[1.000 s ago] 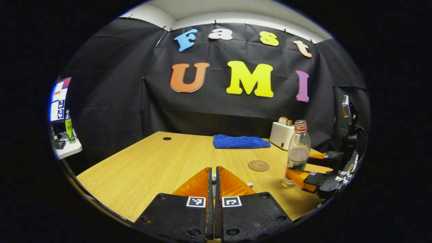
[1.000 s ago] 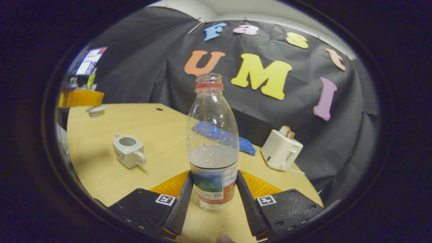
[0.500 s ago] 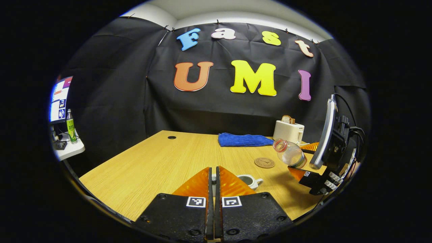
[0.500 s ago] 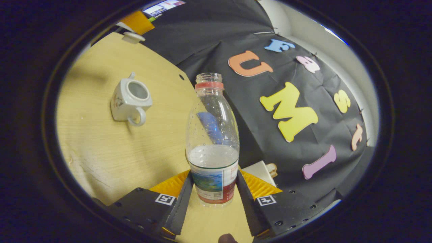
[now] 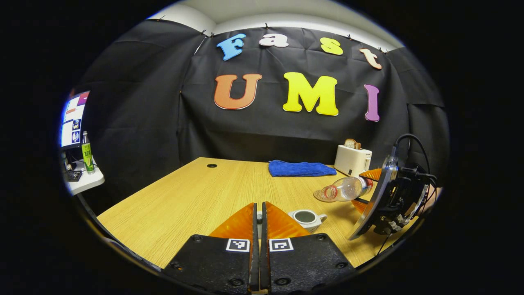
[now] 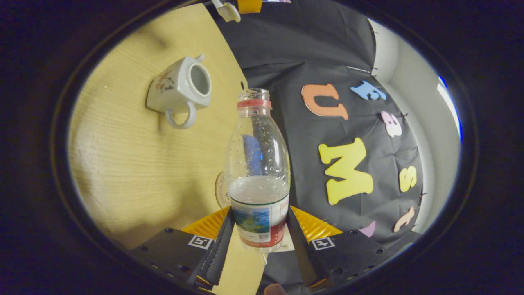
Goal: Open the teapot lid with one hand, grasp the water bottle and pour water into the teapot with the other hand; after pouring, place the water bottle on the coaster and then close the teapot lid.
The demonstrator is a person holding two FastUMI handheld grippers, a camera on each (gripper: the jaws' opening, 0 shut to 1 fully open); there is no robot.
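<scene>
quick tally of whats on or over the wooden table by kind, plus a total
teapot: 1
water bottle: 1 (held tipped over the table by the right tongs)
coaster: 1
blue cloth: 1
toaster: 1
total: 5

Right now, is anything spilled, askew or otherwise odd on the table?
Nothing stands out. The bottle lies tilted in the right gripper, mouth toward the open teapot, as pouring needs. No spill shows on the table. The left gripper is shut.
</scene>
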